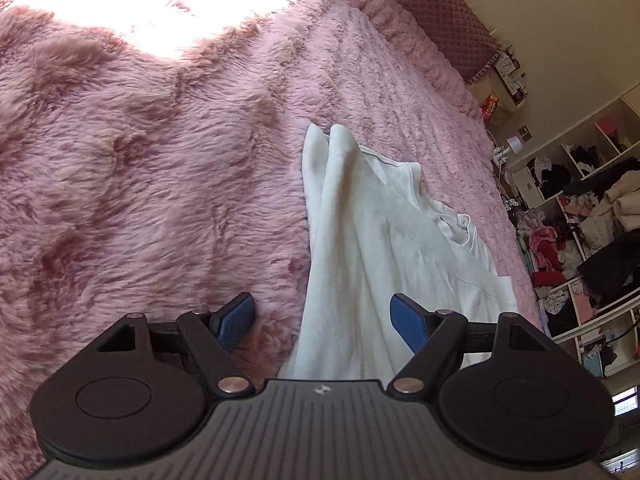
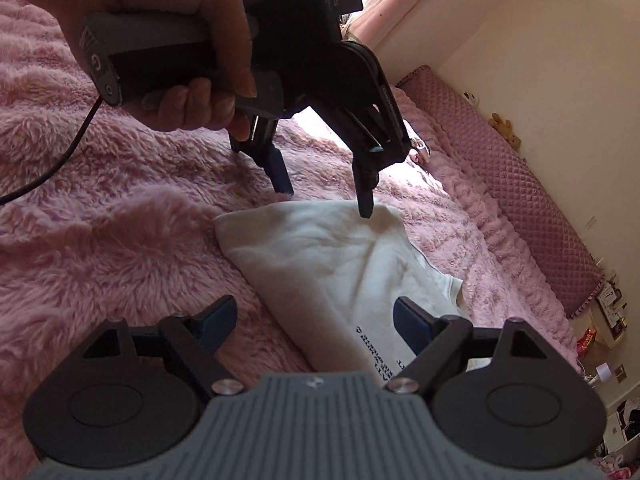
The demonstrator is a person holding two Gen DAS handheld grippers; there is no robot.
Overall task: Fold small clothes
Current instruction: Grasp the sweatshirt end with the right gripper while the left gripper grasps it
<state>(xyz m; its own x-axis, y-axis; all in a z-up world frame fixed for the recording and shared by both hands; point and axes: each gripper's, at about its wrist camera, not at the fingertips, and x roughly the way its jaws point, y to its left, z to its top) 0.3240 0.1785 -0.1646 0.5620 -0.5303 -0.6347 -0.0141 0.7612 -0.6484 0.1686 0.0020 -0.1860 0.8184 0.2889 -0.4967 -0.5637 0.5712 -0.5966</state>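
A small white garment [image 1: 372, 232] lies partly folded on a fluffy pink bed cover [image 1: 140, 152]. In the right wrist view the garment [image 2: 328, 264] shows black printed text near its lower edge. My left gripper [image 1: 322, 322] is open and empty, just above the garment's near edge. It also shows in the right wrist view [image 2: 326, 200], held in a hand, its fingertips just over the garment's far corner. My right gripper [image 2: 314, 320] is open and empty, hovering above the garment's near part.
A quilted pink headboard bolster [image 2: 520, 184] runs along the cream wall. Open shelves [image 1: 580, 216] full of crumpled clothes stand beyond the bed's edge. A bedside spot with small items [image 1: 508, 76] sits by the headboard. A black cable [image 2: 52, 160] trails from the left gripper.
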